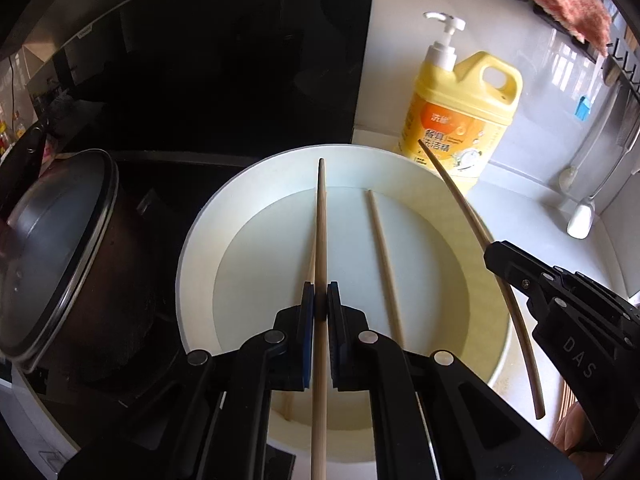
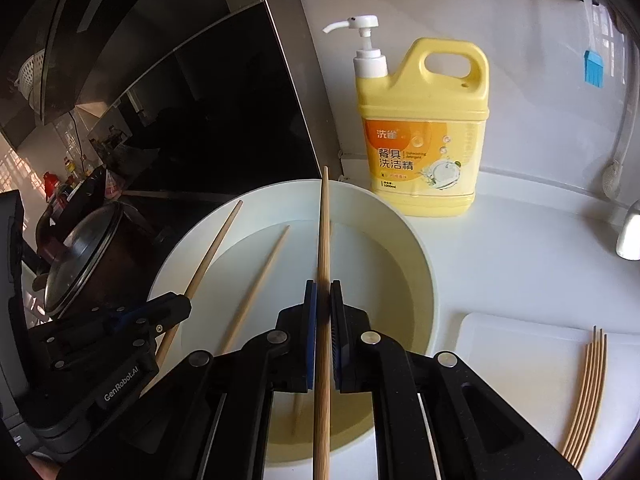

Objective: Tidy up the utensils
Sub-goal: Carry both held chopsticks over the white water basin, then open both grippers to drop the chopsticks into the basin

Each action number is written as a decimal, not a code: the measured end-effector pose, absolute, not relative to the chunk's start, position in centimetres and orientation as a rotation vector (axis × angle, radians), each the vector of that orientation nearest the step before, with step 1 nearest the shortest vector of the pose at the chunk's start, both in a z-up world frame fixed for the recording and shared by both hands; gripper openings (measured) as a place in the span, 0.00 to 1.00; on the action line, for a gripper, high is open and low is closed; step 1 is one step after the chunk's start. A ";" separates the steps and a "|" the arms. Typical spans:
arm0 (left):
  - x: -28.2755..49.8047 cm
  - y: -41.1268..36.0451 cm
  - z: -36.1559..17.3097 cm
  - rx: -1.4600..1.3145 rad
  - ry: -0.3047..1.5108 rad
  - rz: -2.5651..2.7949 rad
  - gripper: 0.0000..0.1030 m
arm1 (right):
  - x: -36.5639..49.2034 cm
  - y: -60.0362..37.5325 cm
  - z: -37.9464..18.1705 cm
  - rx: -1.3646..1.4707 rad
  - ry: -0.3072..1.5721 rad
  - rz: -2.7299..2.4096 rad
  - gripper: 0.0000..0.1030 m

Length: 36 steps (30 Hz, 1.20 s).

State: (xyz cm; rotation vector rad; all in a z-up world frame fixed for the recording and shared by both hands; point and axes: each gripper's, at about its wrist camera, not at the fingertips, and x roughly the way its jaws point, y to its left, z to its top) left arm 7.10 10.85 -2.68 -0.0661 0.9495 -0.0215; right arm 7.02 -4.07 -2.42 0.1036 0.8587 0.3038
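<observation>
Since each chopstick has to leave the basin singly, I carry one in each pair of tongs: my left gripper is clamped tight on a chopstick, my right gripper likewise on its own chopstick, both poised above the basin. One loose chopstick lies inside it yet. Four cleaned ones lie side by side on the white board to my right, so I judge these two belong there. Detergent stands behind the basin, a lidded pot to its left.
</observation>
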 end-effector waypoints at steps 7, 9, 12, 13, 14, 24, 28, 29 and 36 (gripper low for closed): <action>9.3 11.9 -4.8 -0.057 0.997 -0.043 0.07 | 9.1 -2.0 -4.6 0.102 0.922 0.291 0.06; 9.7 11.9 -5.4 -0.051 1.012 -0.048 0.07 | 9.5 -1.6 -5.3 0.102 0.945 0.289 0.06; 10.3 12.0 -6.3 -0.042 1.036 -0.057 0.07 | 10.2 -1.3 -6.3 0.106 0.981 0.282 0.06; 10.5 12.0 -6.6 -0.039 1.042 -0.059 0.07 | 10.4 -1.3 -6.6 0.108 0.991 0.279 0.06; 10.7 12.0 -6.8 -0.036 1.047 -0.062 0.07 | 10.6 -1.2 -6.9 0.111 1.002 0.276 0.06; 11.1 11.7 -7.7 -0.014 1.074 -0.082 0.07 | 11.2 -0.9 -8.6 0.123 1.078 0.254 0.06; 11.0 11.7 -7.9 -0.021 1.071 -0.079 0.07 | 11.3 -0.7 -8.8 0.108 1.078 0.247 0.06; 10.9 11.8 -7.8 -0.023 1.068 -0.073 0.08 | 11.2 -0.6 -8.8 0.103 1.077 0.243 0.06; 9.8 12.6 -6.7 -0.012 1.013 -0.026 0.52 | 10.0 -1.3 -7.8 0.105 1.040 0.232 0.10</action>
